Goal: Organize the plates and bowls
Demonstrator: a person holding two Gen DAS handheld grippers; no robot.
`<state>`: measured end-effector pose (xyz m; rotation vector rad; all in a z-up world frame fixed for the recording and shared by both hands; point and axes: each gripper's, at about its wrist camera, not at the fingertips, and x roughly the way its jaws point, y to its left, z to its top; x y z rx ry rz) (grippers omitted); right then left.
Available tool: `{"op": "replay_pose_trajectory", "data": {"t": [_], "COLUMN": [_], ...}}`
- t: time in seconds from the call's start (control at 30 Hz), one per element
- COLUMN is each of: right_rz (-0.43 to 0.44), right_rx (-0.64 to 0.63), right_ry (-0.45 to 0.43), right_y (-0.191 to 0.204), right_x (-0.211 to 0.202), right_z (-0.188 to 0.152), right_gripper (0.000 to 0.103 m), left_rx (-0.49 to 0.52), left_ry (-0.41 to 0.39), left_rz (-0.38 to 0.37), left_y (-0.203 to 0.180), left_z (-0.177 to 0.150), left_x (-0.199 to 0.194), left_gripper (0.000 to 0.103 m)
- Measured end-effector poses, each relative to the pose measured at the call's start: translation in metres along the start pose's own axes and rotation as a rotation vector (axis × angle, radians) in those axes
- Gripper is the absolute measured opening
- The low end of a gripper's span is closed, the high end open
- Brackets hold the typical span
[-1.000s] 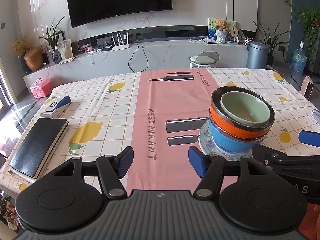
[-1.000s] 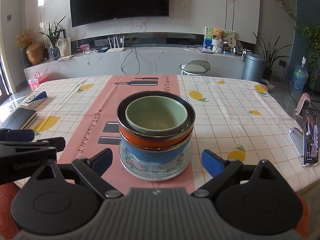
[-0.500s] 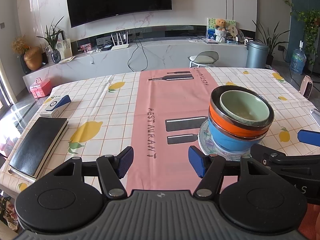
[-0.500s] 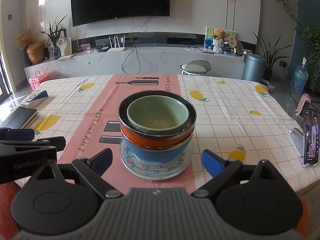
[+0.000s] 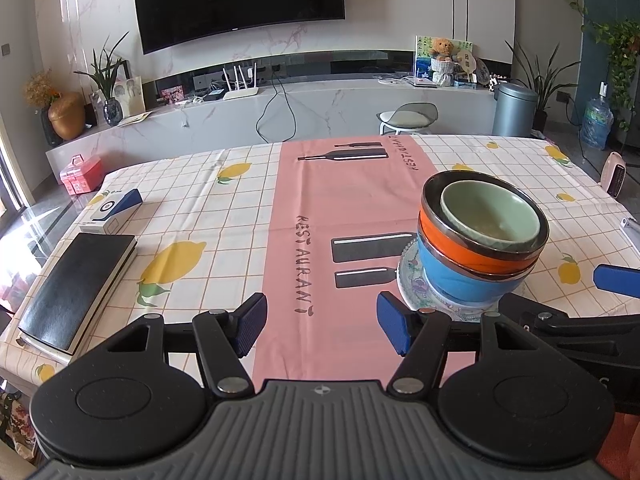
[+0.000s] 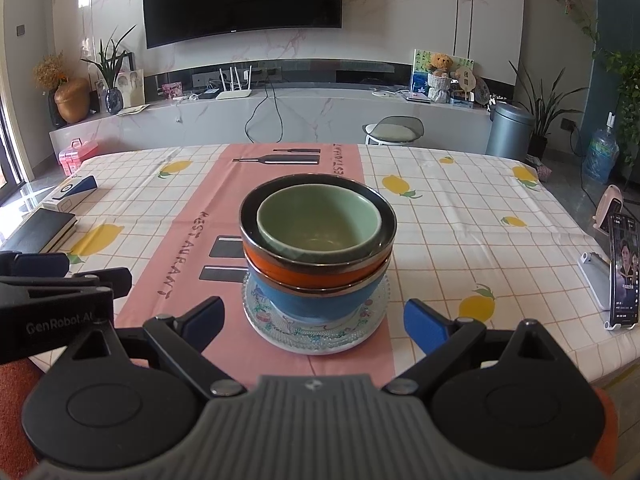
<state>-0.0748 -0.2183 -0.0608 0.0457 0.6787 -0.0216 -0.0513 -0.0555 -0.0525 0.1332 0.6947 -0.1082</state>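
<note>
A stack stands on the pink runner: a patterned glass plate [image 6: 316, 334] at the bottom, a blue bowl [image 6: 316, 300], an orange bowl [image 6: 316, 270] and a pale green bowl [image 6: 318, 224] on top. The stack also shows in the left wrist view, with the green bowl [image 5: 490, 216] at the right. My right gripper [image 6: 316, 320] is open, its fingers wide on either side of the plate, not touching it. My left gripper [image 5: 320, 328] is open and empty, over the runner to the left of the stack.
A black notebook [image 5: 76, 284] and a small blue-white box [image 5: 112, 210] lie at the table's left edge. A phone on a stand [image 6: 622, 272] is at the right edge. The lemon-print tablecloth [image 6: 480, 216] covers the table.
Both grippers have hardly moved; the stack sits a touch nearer and higher in the right wrist view. Both stay open.
</note>
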Motion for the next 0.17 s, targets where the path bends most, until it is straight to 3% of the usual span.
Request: {"op": "replay_pose_trajectory", "data": {"t": [0.17], "right_rz": [0.002], "right_rx": [0.001], "right_ry": [0.004], "right_y": [-0.0006], "right_x": [0.0013], "right_z": [0.0000], "right_gripper": [0.095], "left_rx": [-0.004], "left_ry": [0.000], "left_rz": [-0.009], "left_y": [0.0001], "left_z": [-0.0011], "left_x": [0.0001], "left_gripper": [0.075]}}
